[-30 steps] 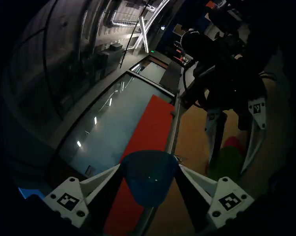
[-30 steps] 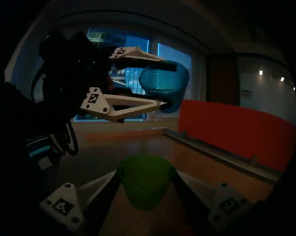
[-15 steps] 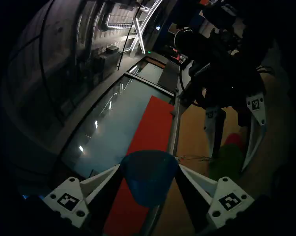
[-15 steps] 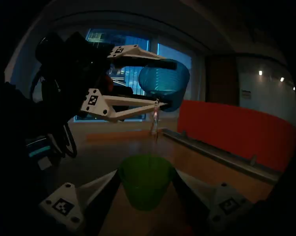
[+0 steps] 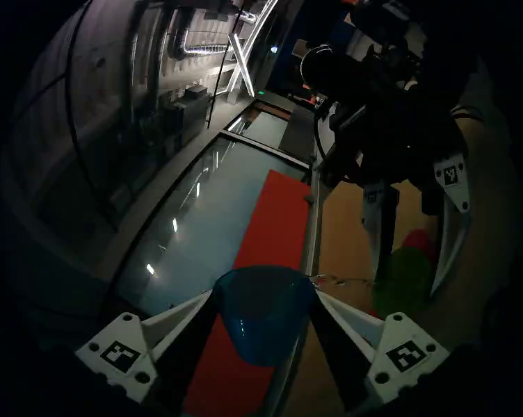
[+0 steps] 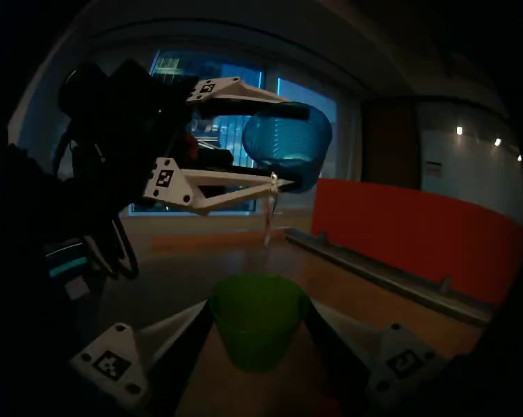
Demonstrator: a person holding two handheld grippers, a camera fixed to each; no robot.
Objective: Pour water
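In the right gripper view my left gripper [image 6: 284, 144] is shut on a blue cup [image 6: 288, 144] tipped on its side, high above a green cup [image 6: 259, 318]. A thin stream of water [image 6: 268, 212] falls from the blue cup's lip toward the green cup. My right gripper [image 6: 259, 321] is shut on the green cup, held upright over the wooden table [image 6: 380, 299]. In the left gripper view the blue cup [image 5: 263, 322] sits between my left gripper's [image 5: 264, 314] fingers, and the green cup [image 5: 403, 281] shows farther off between my right gripper's [image 5: 413, 274] fingers.
An orange-red panel [image 6: 428, 229] with a metal rail [image 6: 393, 278] runs along the table's right side. Windows [image 6: 223, 125] lie behind the left gripper. A person's dark sleeve and the gripper body [image 6: 94, 160] take up the left. The room is dim.
The blue cup has tipped further and water now runs from its lip; a second ago none was falling. The green cup has stayed in place.
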